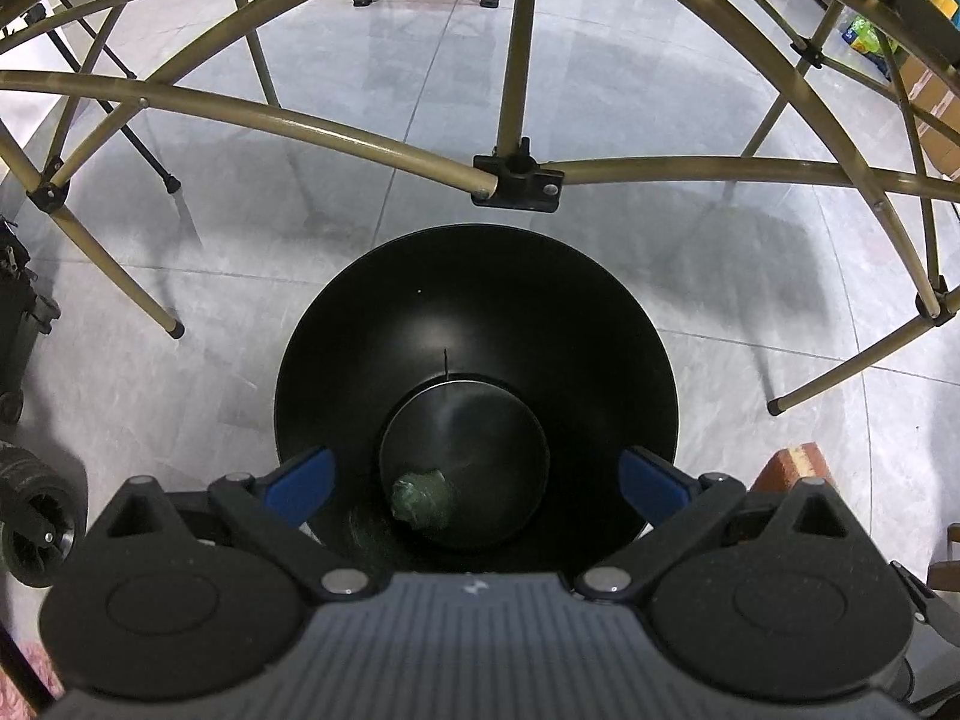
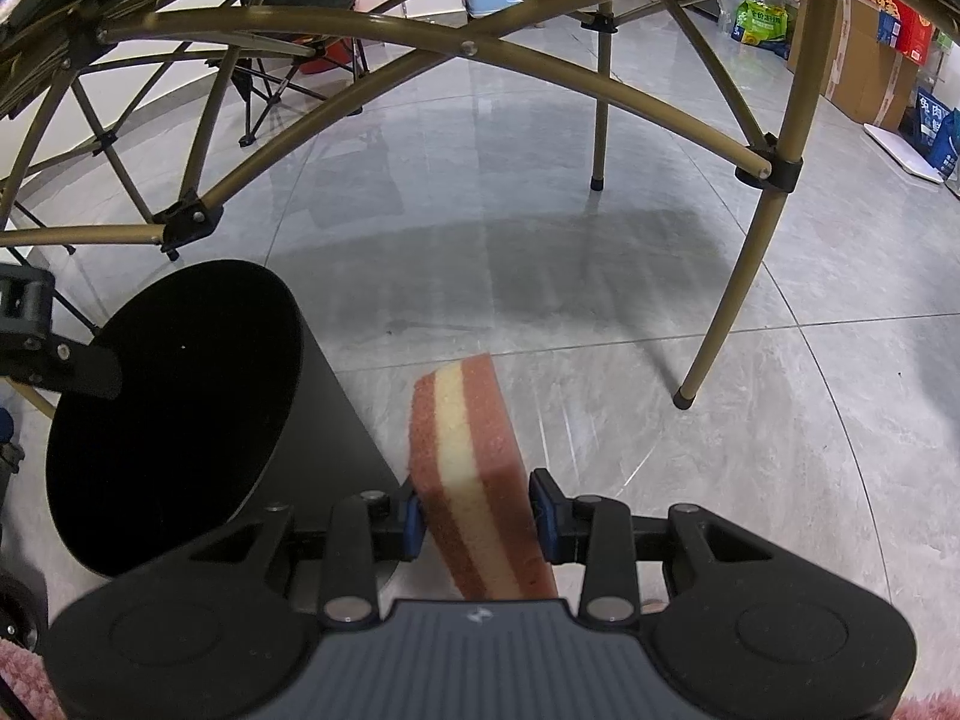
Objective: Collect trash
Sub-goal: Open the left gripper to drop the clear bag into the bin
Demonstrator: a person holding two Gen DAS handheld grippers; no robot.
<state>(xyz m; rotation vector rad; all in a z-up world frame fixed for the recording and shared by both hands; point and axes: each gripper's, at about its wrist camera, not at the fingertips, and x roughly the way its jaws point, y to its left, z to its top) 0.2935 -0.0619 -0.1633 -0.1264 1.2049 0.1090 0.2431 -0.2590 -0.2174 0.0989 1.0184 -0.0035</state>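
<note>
A black round trash bin stands on the grey tiled floor under a folding table frame. A crumpled green wrapper lies at its bottom. My left gripper is open and empty, straight above the bin's mouth. My right gripper is shut on a pink and cream layered sponge, held upright just right of the bin. A corner of the sponge shows at the right in the left wrist view.
Gold metal table legs and crossbars arch over the bin; one leg stands right of the sponge. A wheeled cart is at the left. Boxes and bags line the far right wall. A folding chair stands behind.
</note>
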